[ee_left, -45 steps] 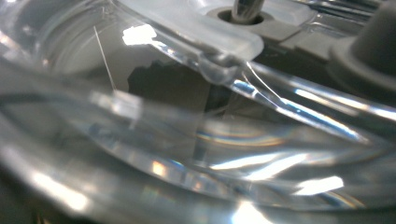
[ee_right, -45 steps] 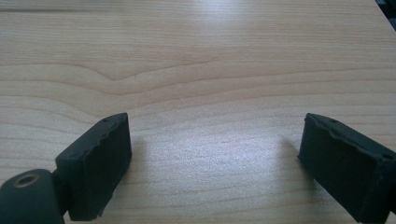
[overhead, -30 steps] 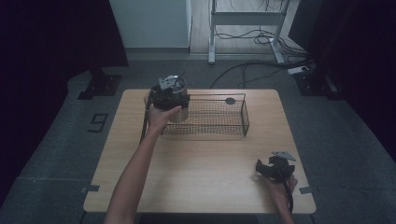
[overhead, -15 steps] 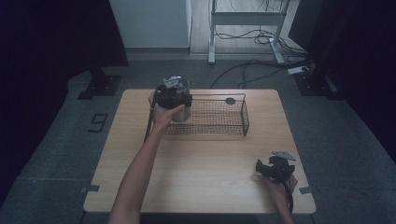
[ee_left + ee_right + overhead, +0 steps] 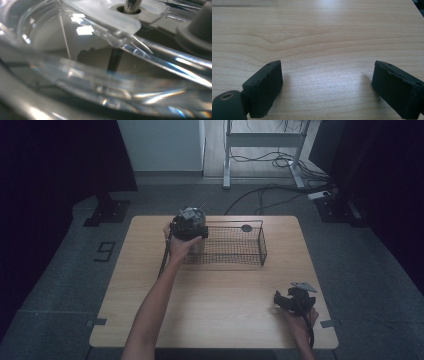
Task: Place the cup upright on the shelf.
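My left gripper (image 5: pixel 189 226) is held at the left end of a black wire basket (image 5: pixel 262 248), with a clear, greyish container (image 5: pixel 198 244) under it at the basket's left wall. In the left gripper view the clear container (image 5: pixel 100 50) sits right against the lens and hides the jaws. It appears gripped. My right gripper (image 5: pixel 294 301) rests low near the table's front right corner. In its own view the right gripper (image 5: pixel 325 85) is open, with bare wood between its pads (image 5: pixel 263 87).
The wooden table (image 5: pixel 215 295) carries the basket at the back middle. A small dark round thing (image 5: pixel 246 228) lies at the basket's far rim. A cable hangs from the left gripper down toward the table. A dark floor surrounds the table.
My left gripper and the container have shifted a little to the right, toward the basket's left end. The right gripper has stayed put.
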The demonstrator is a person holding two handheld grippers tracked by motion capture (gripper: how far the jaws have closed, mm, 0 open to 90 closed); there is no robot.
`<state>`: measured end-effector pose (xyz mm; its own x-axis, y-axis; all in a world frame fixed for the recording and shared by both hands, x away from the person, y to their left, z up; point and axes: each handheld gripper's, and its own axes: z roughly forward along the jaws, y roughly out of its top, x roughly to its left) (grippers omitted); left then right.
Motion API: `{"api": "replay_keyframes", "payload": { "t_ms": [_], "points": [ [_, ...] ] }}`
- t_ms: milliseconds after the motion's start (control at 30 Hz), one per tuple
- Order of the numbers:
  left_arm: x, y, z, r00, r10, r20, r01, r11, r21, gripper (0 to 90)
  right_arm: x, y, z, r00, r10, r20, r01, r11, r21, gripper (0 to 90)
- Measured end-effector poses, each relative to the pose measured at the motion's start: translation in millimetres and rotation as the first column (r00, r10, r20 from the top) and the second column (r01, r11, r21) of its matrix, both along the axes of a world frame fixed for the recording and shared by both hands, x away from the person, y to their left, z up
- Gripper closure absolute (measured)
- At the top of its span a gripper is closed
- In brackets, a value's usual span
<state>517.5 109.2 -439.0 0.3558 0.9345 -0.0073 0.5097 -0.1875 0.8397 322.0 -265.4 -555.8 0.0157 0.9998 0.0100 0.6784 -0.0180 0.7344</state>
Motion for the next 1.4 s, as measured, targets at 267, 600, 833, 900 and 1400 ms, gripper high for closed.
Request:
{"api": "replay_keyframes", "payload": {
  "t_ms": [267,600,833,900,1400],
  "points": [
    [3.0,-3.4,-15.2,0.9996,0.002,-0.028,-0.002,0.9999,0.016,3.8,0.0,0.0,0.0,1.0,-0.001,0.002,0.001,1.0,0.001,9.9],
    [2.3,-7.8,-31.6,0.9986,0.012,-0.052,-0.011,0.9999,0.009,3.7,-0.1,0.0,-0.1,1.0,-0.001,0.002,0.001,1.0,0.0,9.9],
    [-1.6,-6.6,-36.0,0.9992,0.012,-0.038,-0.012,0.9999,0.008,3.7,0.0,0.0,0.0,1.0,-0.001,0.002,0.001,1.0,0.0,9.9],
    [-3.2,-5.4,-37.0,0.9994,0.013,-0.034,-0.013,0.9999,0.002,3.7,-0.1,0.0,0.0,1.0,-0.001,0.002,0.001,1.0,0.0,9.9],
    [-12.4,-0.9,-42.8,1.0,0.002,-0.003,-0.002,0.9999,-0.015,3.5,-0.1,0.2,0.0,1.0,-0.003,0.002,0.003,1.0,-0.002,9.9]
  ]
}}
